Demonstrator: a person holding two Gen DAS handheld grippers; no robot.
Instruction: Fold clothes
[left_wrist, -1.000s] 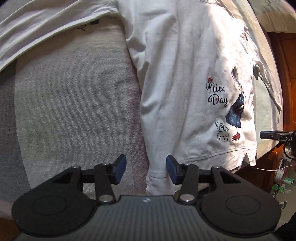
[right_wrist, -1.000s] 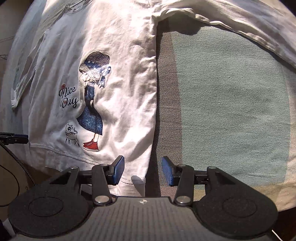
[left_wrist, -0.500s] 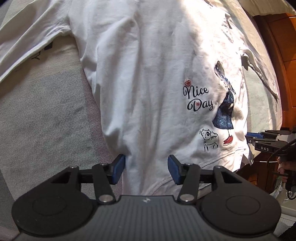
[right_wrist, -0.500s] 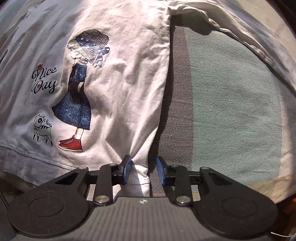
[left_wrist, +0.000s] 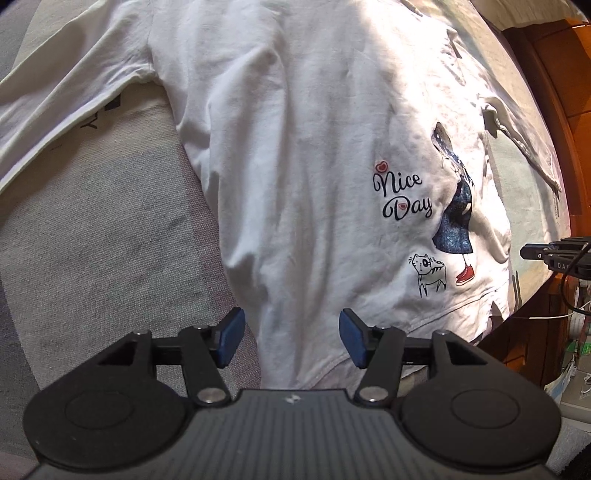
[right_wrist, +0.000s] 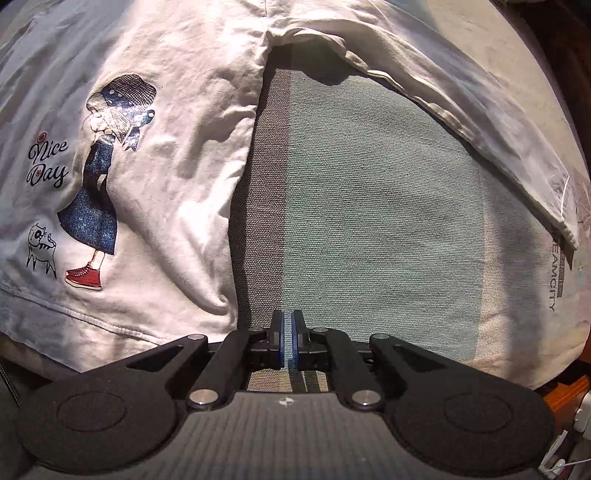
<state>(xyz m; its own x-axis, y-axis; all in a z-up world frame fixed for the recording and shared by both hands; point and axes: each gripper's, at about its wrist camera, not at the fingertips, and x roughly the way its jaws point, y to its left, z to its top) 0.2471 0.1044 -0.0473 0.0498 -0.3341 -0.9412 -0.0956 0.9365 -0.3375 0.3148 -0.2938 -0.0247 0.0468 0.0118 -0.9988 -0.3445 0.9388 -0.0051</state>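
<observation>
One garment: a white shirt (left_wrist: 295, 177) was spread flat on the bed (right_wrist: 369, 206), sleeves out.
Progress: no fold was made; all folds were left.
Left gripper (left_wrist: 291, 334): jaws opening over the hem, nothing pinched.
Right gripper (right_wrist: 287, 334): closed together, seemingly empty, beside the shirt's edge.

The bed (right_wrist: 388, 229) carries a woven cover in broad stripes of pale green, grey and beige, with printed lettering near its edge in the right wrist view. A white long-sleeved shirt (left_wrist: 295, 155) lies spread directly on this cover, print side up, showing a girl, a small cat and the words "Nice Day". One sleeve (right_wrist: 461, 96) stretches away from the shirt's body across the green stripe; its hem lies near the bed's edge.
</observation>
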